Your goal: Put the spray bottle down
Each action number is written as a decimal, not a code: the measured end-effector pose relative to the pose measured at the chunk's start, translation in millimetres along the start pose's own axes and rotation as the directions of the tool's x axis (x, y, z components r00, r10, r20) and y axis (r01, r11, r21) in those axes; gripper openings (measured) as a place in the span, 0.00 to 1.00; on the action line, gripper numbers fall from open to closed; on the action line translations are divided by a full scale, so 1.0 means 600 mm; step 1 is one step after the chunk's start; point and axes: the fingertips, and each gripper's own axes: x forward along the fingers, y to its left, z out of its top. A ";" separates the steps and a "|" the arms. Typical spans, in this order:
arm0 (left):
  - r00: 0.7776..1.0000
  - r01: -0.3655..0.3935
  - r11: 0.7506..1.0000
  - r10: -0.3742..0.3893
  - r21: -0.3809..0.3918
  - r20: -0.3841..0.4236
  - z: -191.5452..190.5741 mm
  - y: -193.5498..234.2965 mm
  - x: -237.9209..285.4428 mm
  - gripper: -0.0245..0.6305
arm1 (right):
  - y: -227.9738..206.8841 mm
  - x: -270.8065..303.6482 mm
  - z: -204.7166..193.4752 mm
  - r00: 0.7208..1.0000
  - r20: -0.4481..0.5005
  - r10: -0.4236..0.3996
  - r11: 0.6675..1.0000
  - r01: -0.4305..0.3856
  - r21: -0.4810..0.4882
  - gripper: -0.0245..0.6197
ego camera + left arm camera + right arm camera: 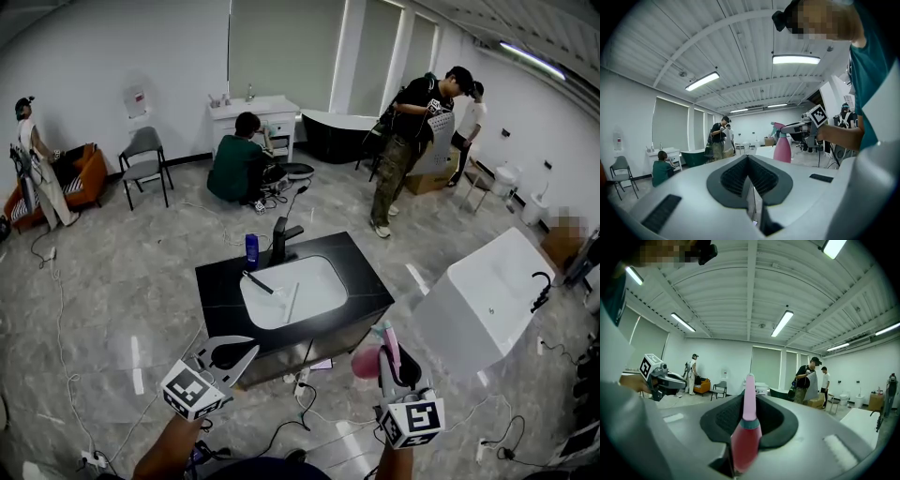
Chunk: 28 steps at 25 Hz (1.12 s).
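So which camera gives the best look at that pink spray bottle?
The left gripper view: the spray bottle shows side-on, nearly whole. The right gripper view sees it end-on between its jaws; the head view shows only part.

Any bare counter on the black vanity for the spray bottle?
Bare for the spray bottle: the black counter left of the basin, and the strip on its right. Crowded: back edge, with blue bottle and faucet; a dark tool crosses the basin's left rim.
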 end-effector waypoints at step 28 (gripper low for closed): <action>0.938 0.345 0.938 -0.346 0.038 0.029 0.046 -0.031 0.388 0.04 | -0.278 -0.009 -0.036 0.950 -0.048 -0.310 0.950 0.311 0.028 0.18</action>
